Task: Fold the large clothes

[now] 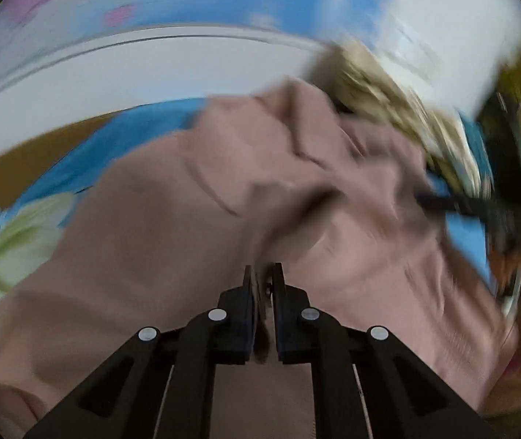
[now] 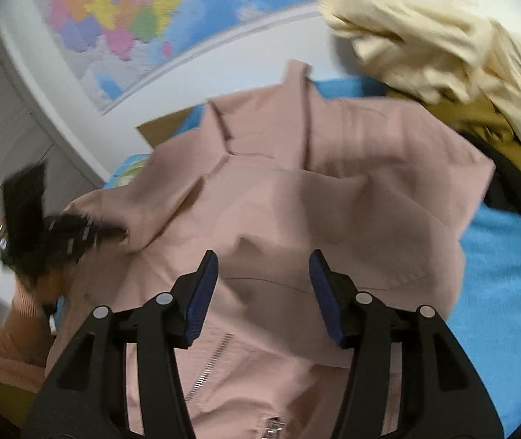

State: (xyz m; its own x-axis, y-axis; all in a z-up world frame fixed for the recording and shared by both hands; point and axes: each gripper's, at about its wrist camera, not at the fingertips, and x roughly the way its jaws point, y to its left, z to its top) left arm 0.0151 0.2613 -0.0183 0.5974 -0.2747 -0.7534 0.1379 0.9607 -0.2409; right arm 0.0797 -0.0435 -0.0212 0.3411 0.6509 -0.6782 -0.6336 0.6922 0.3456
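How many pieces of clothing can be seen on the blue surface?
2. A pink jacket lies spread in the middle, under both tongs. A cream sweater is heaped at the far right, behind it. More may be hidden under these or outside the views.
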